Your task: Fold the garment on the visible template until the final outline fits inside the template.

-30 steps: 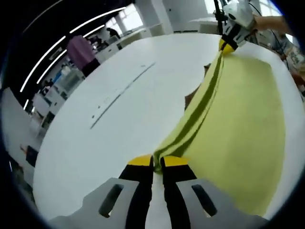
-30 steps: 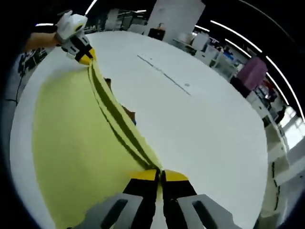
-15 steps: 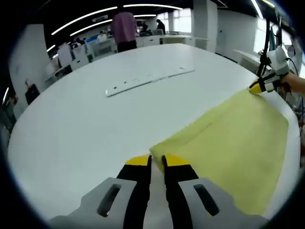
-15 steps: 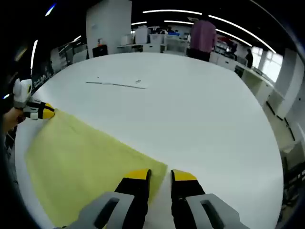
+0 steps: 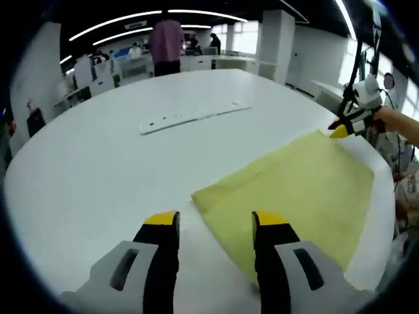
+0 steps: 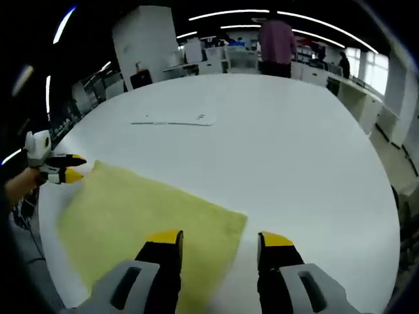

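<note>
With the yellow garment (image 5: 294, 190) lying flat on the white worktop (image 5: 98, 176), left gripper (image 5: 216, 226) and right gripper (image 6: 219, 245) jaws are spread, gripping nothing.

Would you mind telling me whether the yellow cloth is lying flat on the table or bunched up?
Flat. The yellow cloth lies smooth on the white table, corners out, no gathered ridge.
</note>
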Motion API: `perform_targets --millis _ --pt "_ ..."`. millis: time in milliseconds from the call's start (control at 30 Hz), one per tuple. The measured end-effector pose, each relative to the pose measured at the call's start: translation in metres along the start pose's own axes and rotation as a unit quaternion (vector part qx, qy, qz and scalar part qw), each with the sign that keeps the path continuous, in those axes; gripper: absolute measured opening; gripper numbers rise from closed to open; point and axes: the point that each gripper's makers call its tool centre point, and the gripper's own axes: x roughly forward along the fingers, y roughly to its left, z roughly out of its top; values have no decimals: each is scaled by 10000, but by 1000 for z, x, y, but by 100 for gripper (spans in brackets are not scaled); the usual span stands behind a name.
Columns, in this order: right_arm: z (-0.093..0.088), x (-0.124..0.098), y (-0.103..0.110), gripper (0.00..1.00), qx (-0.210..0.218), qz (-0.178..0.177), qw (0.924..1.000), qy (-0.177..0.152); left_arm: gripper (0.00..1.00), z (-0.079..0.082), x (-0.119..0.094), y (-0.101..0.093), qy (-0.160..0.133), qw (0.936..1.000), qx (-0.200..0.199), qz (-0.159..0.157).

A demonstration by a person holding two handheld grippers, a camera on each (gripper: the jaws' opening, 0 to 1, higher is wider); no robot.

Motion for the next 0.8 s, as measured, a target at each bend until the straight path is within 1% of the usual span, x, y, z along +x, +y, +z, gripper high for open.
perform_targets --millis 133,300,633,700,800 --pt "-3 -12 9 46 -109 202 9997 2 48 1 -12 -10 -102 9998 -60 -188" --pt "-9 -29 21 48 -146 379 9992 -26 52 -4 -28 -22 -123 9993 -124 -321" --pt "-31 -57 31 48 -354 390 9986 48 56 -19 -54 -48 -156 9984 13 -550" --pt "-37 -62 33 48 -423 369 9984 72 56 -23 -58 -51 -141 9983 21 -566" --pt "-48 -71 38 48 -403 423 9983 91 57 -30 -65 -58 -111 9981 58 -598"
